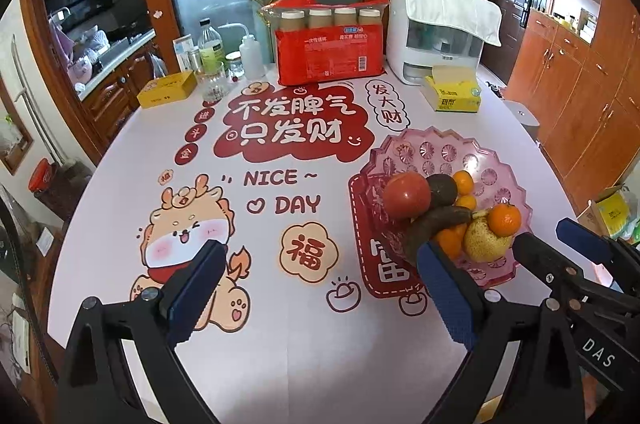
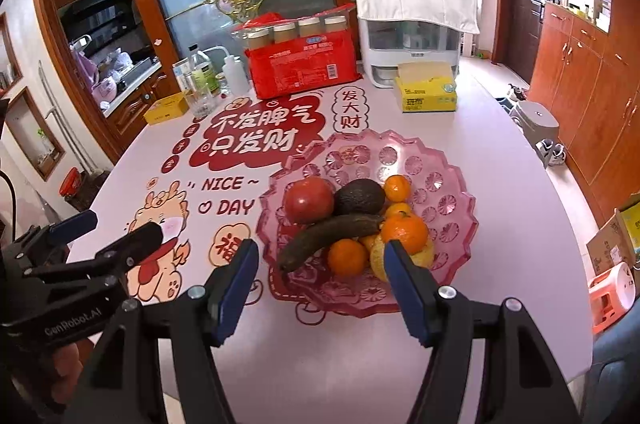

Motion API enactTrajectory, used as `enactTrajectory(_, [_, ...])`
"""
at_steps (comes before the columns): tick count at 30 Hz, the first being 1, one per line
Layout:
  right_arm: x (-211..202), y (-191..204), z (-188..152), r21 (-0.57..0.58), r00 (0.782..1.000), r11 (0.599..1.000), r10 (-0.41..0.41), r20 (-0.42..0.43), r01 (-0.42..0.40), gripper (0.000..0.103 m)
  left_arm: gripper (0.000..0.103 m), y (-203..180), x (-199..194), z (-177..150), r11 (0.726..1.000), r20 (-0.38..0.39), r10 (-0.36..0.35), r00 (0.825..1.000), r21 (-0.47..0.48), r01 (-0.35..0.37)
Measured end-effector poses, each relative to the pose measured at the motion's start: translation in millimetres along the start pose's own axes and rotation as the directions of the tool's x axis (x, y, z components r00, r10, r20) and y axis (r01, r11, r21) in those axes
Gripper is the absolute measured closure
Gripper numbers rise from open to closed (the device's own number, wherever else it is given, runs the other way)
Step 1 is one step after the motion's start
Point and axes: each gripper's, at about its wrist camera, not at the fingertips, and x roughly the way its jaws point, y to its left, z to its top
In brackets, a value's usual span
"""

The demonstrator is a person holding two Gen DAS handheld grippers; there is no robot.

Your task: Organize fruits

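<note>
Both the left hand-held gripper (image 1: 320, 288) and right hand-held gripper (image 2: 320, 284) hang released and empty at frame bottom, since the fruits already sit heaped in the pink scalloped glass bowl (image 2: 452, 180) at centre-right on the printed tabletop (image 2: 500, 224).

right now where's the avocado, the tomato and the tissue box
avocado (image 2: 359, 197), right wrist view, middle of its dark skin
tomato (image 2: 309, 200), right wrist view, centre of its red face
tissue box (image 2: 430, 95), right wrist view, yellow front panel

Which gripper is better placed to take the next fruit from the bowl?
Probably the right gripper: it is open and the bowl lies straight ahead between its fingers. The left gripper faces bare table beside it.
</note>
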Motion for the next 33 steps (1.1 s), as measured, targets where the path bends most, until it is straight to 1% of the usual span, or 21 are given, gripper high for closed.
enactTrajectory(11, [-3.2, 16.3, 1.0, -0.04, 1.0, 0.999, 0.024, 0.006, -0.023, 0.037, 0.007, 8.2, -0.9, -0.5, 1.0, -0.009, 0.015, 1.0, -0.016, -0.015])
enactTrajectory(33, [-0.6, 29.5, -5.2, -0.036, 0.999, 0.998, 0.041, -0.009, -0.042, 0.037, 0.007, 14.8, -1.2, -6.6, 0.999, -0.015, 0.02, 1.0, -0.031, -0.021])
